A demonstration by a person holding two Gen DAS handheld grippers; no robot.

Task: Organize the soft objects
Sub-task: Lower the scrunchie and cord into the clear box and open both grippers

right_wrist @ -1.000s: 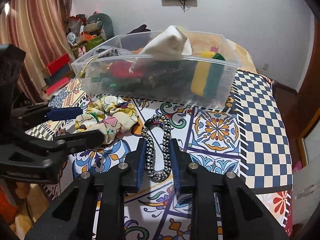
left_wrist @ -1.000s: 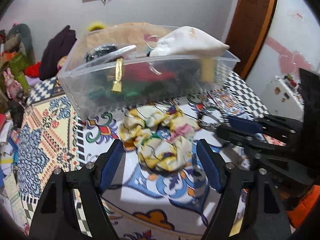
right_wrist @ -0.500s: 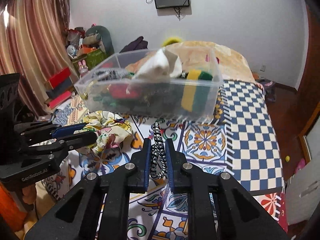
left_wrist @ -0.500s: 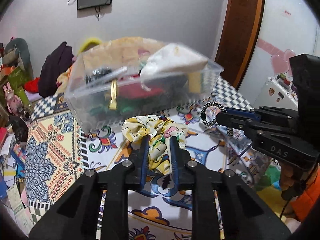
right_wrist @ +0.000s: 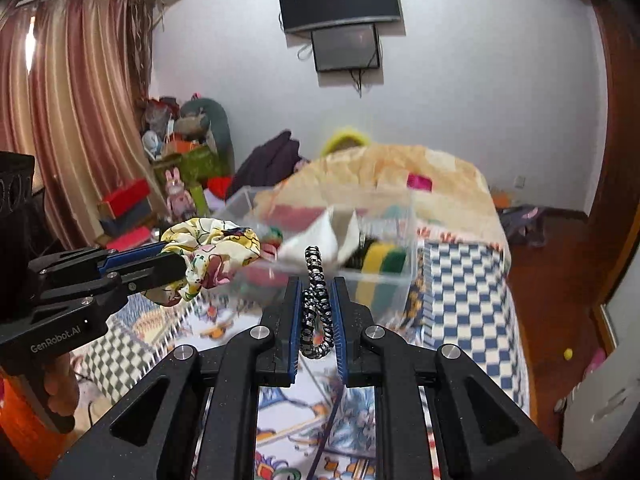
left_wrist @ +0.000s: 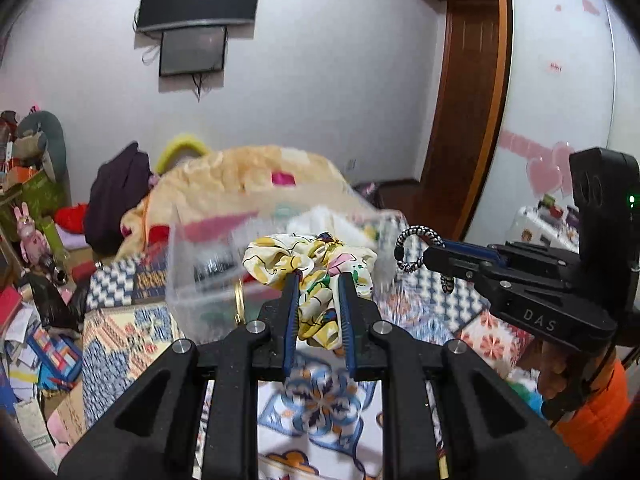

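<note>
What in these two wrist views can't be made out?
- Clear bin contents: motion blur smears them in both views.
- Lower end of the braided hair tie, left wrist view: hidden behind the right gripper.
- Part of the floral scrunchie: covered by the left gripper fingers.

Left gripper [left_wrist: 318,280] clamped, right gripper [right_wrist: 316,286] clamped, both raised side by side

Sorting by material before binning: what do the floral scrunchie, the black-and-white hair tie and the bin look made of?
Floral scrunchie: thin, slightly glossy fabric, gathered into soft ruffles. Black-and-white hair tie: probably braided elastic cord, judging by its woven pattern. Bin: clear rigid plastic; contents show through.
</note>
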